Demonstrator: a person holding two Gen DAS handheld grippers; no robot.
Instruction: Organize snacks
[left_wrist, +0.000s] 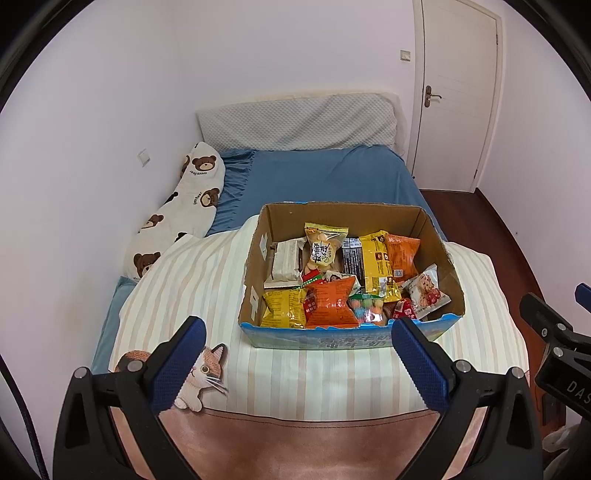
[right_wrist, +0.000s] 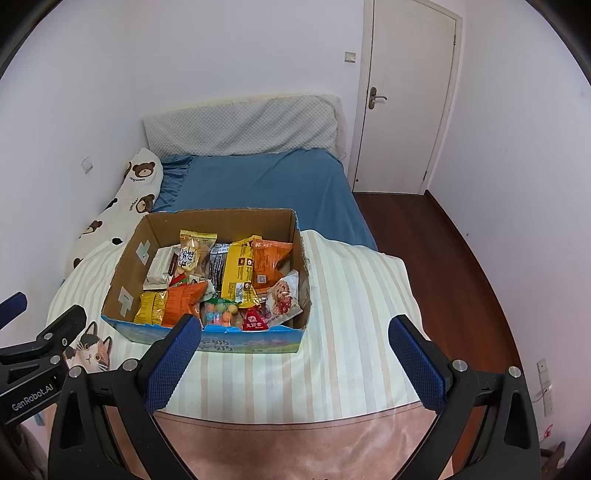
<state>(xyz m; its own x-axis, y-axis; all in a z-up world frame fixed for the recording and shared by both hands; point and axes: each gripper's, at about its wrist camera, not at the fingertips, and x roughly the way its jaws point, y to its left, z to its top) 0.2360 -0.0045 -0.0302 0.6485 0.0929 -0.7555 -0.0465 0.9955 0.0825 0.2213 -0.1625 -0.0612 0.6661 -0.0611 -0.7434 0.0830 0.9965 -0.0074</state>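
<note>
An open cardboard box (left_wrist: 255, 280) with a blue printed front sits on a striped blanket on the bed; it also shows in the right wrist view (right_wrist: 127, 273). It holds several snack packets: an orange bag (left_wrist: 328, 302), a yellow bag (left_wrist: 282, 308), a tall yellow packet (left_wrist: 376, 258) and a white wrapper (left_wrist: 286, 264). My left gripper (left_wrist: 299, 332) is open and empty, near the box's front edge. My right gripper (right_wrist: 295, 332) is open and empty, in front of the box's right corner.
The striped blanket (left_wrist: 207, 280) covers the near bed, with a blue sheet (left_wrist: 314, 177) behind. A bear-print pillow (left_wrist: 177, 214) lies along the left wall. A white door (left_wrist: 458, 92) and wooden floor (right_wrist: 424, 240) are at the right.
</note>
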